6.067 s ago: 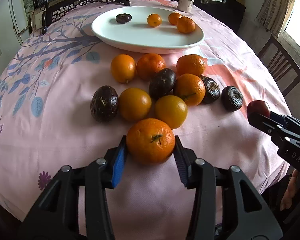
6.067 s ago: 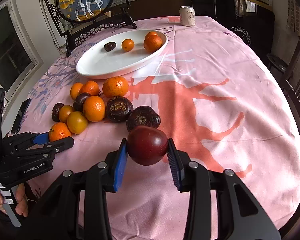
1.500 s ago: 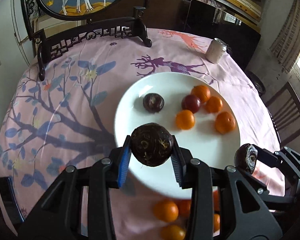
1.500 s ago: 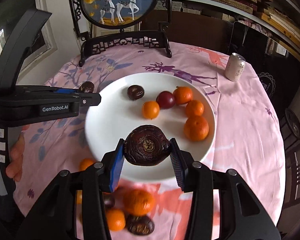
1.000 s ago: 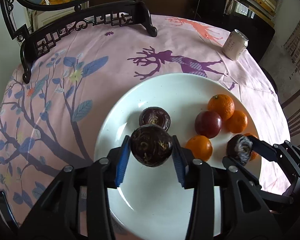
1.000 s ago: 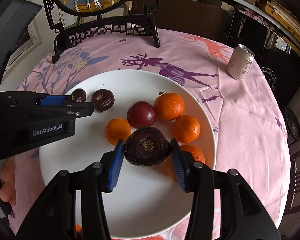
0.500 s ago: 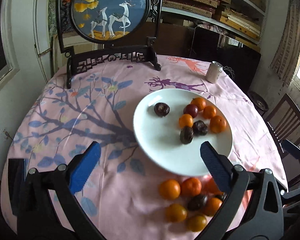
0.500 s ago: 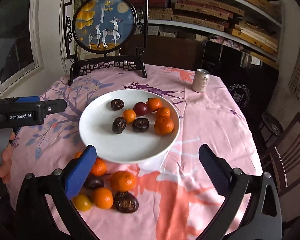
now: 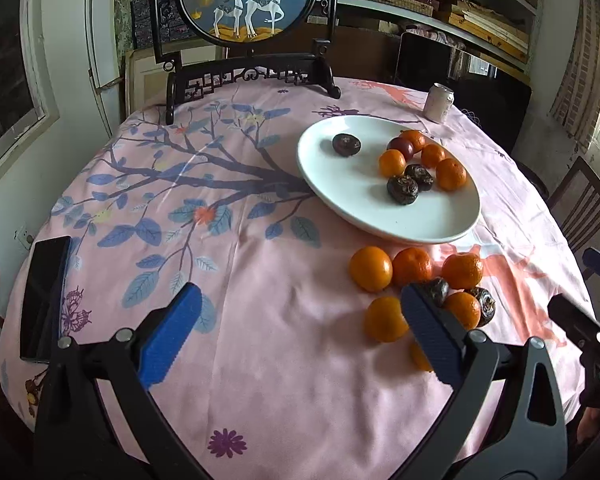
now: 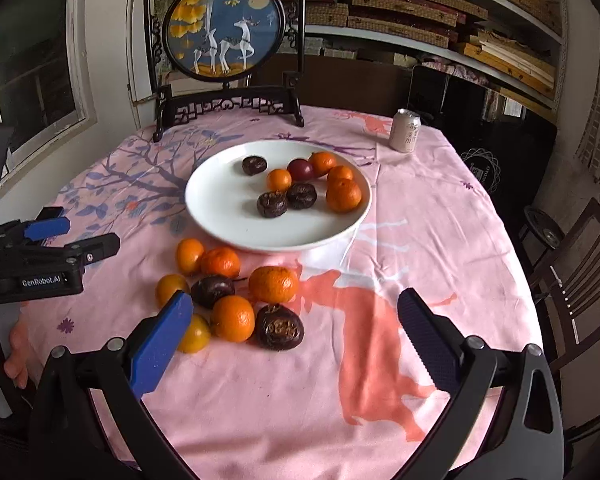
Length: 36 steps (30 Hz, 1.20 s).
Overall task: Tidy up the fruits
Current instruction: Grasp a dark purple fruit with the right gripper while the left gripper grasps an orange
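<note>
A: Both dark fruits [image 10: 272, 204] now lie on the plate [image 10: 220, 224], centre; earlier each was pinched.
B: Left gripper [image 9: 296, 332] and right gripper [image 10: 292, 336] just spread wide, empty. Loose fruit [image 10: 274, 284] at plate's 6 o'clock.

Left wrist view: blue right finger [image 9: 430, 330] covers part of a dark fruit [image 9: 439, 290] and most of an orange [image 9: 419, 357] near worktop's front edge. Phone [image 9: 44, 298] partly cut by left finger arm. Can [image 9: 439, 103] label unreadable.

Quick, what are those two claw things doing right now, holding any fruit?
Left gripper: open, holding nothing.
Right gripper: open, holding nothing.
</note>
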Available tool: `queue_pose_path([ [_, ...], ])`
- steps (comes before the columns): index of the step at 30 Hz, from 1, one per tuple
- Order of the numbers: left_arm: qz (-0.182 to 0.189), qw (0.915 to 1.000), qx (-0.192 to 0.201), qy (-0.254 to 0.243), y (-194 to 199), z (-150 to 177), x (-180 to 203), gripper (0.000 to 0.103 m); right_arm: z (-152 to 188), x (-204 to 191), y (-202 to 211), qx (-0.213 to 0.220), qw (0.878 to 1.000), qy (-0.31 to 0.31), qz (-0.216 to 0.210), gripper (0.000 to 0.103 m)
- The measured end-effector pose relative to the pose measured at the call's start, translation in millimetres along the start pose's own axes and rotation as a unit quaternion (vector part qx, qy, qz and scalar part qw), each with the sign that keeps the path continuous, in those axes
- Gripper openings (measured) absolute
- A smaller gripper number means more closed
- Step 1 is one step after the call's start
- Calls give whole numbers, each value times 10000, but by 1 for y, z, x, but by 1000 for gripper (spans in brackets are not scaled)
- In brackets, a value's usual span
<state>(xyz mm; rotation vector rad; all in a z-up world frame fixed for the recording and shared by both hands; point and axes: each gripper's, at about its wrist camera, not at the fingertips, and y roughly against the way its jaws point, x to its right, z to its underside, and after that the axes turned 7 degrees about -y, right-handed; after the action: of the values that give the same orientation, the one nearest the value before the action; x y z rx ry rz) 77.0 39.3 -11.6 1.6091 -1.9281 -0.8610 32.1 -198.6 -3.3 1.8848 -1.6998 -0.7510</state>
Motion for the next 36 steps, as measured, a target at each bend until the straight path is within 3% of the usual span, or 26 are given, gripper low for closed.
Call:
queue_pose_path([
  [3, 99, 9999, -56, -82, 0, 8, 2, 101, 15, 2, -18, -332, 9993, -63, -142, 99],
  [5, 91, 9998, -109, -144, -2, 13, 2, 101, 21, 3, -28, -533, 9984, -36, -159, 78],
  [8, 115, 9996, -203, -176, -5, 18, 2, 101, 27, 8, -45, -817, 9964, -84, -192, 70],
  [14, 270, 9985, -406, -268, -13, 27, 5, 101, 30, 6, -80, -1203, 9923, 18, -297, 68],
  [16, 211, 9981, -462, -335, -17, 28, 9, 101, 26, 6, -89, -1247, 9917, 39, -308, 46],
  [17, 213, 9980, -482, -354, -19, 28, 11, 101, 25, 4, -89, -1234, 9920, 93, -257, 41],
  [29, 212, 9931, -807, -819, -56, 27, 48, 98, 33, 39, -49, -1136, 9916, -532, -302, 41],
  [30, 258, 9926, -834, -849, -60, 26, 52, 90, 33, 41, -48, -1120, 9916, -560, -312, 40],
  [31, 379, 9916, -919, -832, -66, 25, 54, 75, 34, 43, -47, -1108, 9916, -589, -314, 40],
  [36, 693, 9911, -944, -631, -73, 17, 56, 36, 35, 45, -49, -1115, 9904, -722, -376, 40],
])
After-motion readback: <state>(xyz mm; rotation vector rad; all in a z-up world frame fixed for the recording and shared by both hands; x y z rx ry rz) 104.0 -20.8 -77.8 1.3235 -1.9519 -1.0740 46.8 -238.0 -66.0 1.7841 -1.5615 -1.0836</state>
